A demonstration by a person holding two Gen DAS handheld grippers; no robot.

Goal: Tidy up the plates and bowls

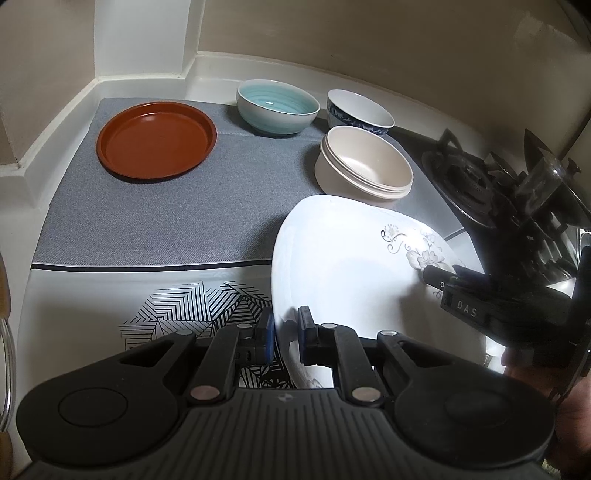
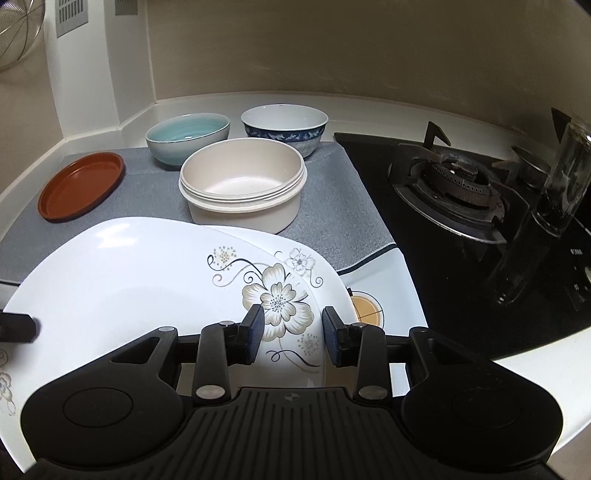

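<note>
My left gripper is shut on the near rim of a white floral plate, holding it tilted above the counter. In the right wrist view this plate lies over a second floral plate, whose rim shows at the right. My right gripper is open just above the upper plate's flowered edge, and its pads do not press on it. One of its fingers rests by the flower. On the grey mat sit a red-brown plate, a teal bowl, a blue-patterned bowl and stacked cream bowls.
A black gas hob fills the right side, with a tall glass standing in front of it. A printed white mat covers the counter's front. Walls close off the back and left. A wire basket hangs at the upper left.
</note>
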